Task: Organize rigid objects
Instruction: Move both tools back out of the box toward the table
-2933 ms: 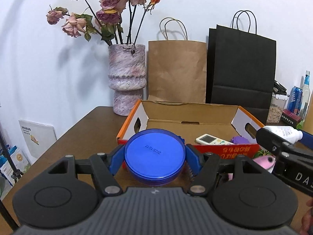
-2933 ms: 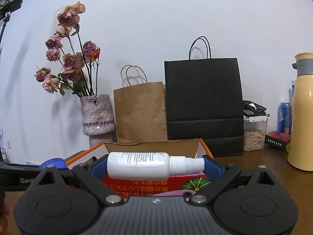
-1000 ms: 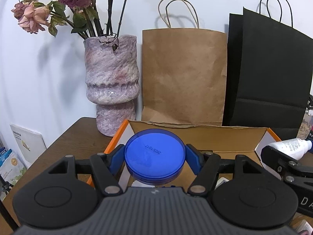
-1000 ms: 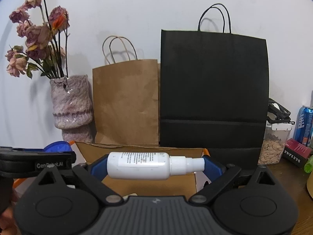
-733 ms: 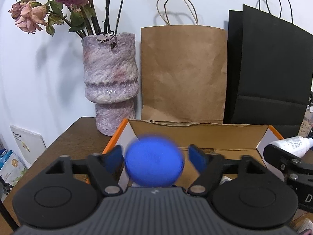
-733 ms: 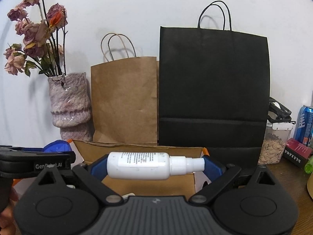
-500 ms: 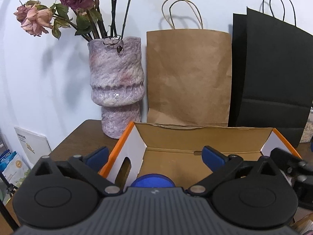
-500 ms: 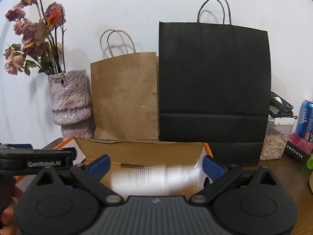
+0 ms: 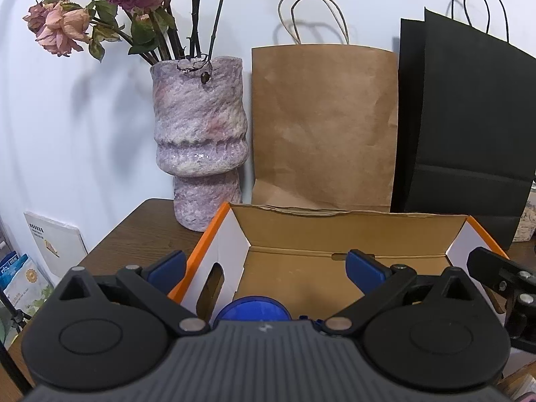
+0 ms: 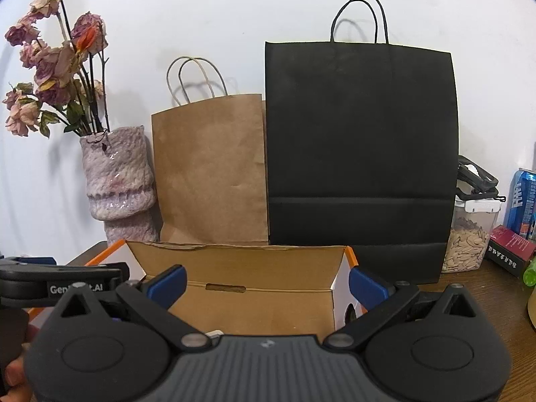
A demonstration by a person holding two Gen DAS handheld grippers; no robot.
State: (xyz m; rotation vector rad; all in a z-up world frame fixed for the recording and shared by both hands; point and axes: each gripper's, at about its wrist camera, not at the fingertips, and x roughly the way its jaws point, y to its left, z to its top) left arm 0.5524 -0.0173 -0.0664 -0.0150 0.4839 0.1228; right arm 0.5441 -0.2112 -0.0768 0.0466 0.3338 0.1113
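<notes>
Disc (image 9: 251, 308), blue and round, lies low inside the box (image 9: 335, 234), only its top edge showing above the left gripper's body; left gripper (image 9: 266, 268) hangs over the box's near-left corner with its blue fingers (image 9: 167, 264) spread wide and nothing between them; one finger sits outside the box's white left flap, the other over the brown inner floor. Right gripper (image 10: 266, 284) hangs over the same box from the other side, fingers (image 10: 365, 286) likewise spread wide and holding nothing; a small pale object shows at its body's upper edge, too hidden to name; in the right wrist view the left gripper's black arm crosses at the far left, and part of a hand (image 10: 13, 375) shows in the lower left corner.

Box is open-topped cardboard, brown inside, with orange edges and white end flaps that have cut-out handles; it rests on a dark wooden table (image 9: 134, 234). Behind it, against the white wall, stand a mottled purple vase (image 9: 199, 140) of dried roses (image 9: 67, 30), a brown paper bag (image 9: 321, 127) and a black paper bag (image 10: 361, 150), side by side and close together. Right of the black bag stand a clear jar (image 10: 469, 231) of seeds, a blue can (image 10: 524, 201) and a dark red packet (image 10: 509, 244). Left of the table, lower down, leans a white card (image 9: 53, 244).
</notes>
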